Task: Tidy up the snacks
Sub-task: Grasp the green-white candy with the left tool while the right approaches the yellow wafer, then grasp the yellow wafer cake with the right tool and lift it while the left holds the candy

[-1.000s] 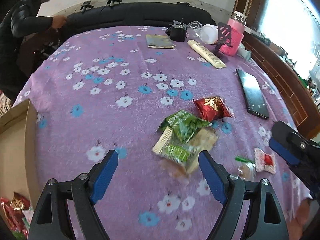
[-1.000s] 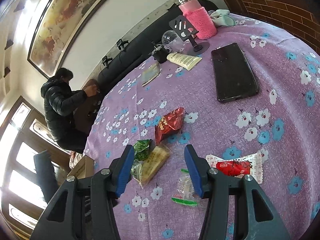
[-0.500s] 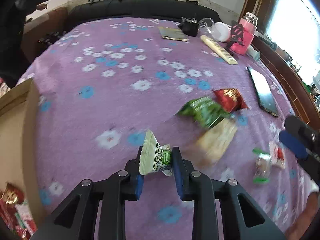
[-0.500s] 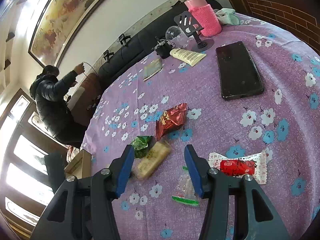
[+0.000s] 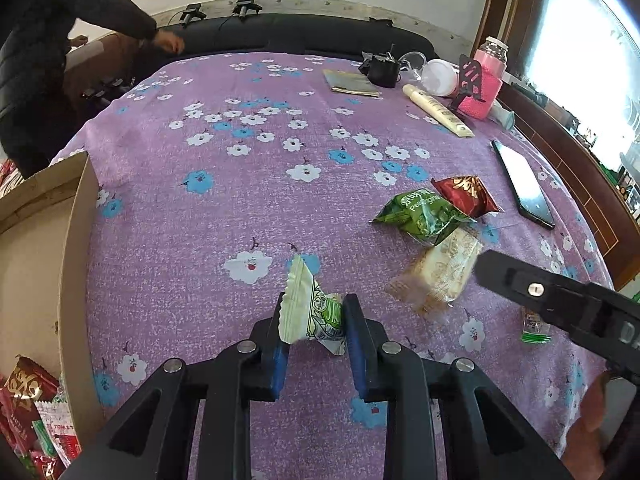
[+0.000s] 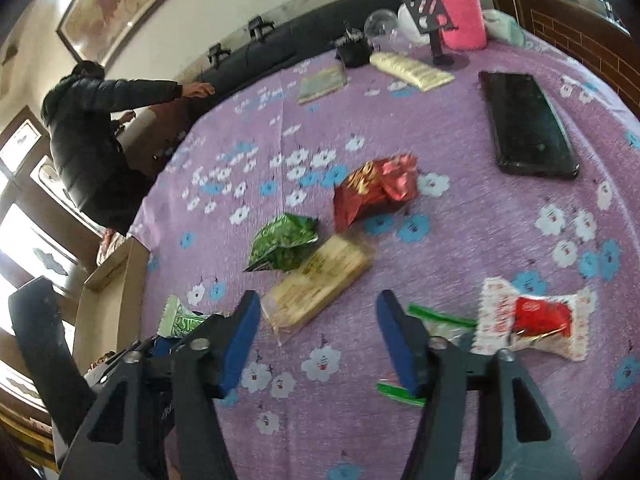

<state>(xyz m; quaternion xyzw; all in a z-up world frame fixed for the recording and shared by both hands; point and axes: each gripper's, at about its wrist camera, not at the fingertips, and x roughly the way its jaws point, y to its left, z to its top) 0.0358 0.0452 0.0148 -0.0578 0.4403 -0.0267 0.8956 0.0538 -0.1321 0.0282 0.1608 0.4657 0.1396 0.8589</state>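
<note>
over the purple bench (image 5: 240, 208), left claw (image 5: 314, 320) clamped on a pale green packet (image 5: 310, 312), lifted clear. right claw (image 6: 316, 338) spread wide above a beige pack (image 6: 320, 280); green bag (image 6: 284, 246), red bag (image 6: 372, 188) just beyond. box (image 5: 72, 240) at left.

Daylight glares white from the window (image 5: 580, 60) at right; fisheye edges bend and darken; the right wrist view is motion-blurred.
</note>
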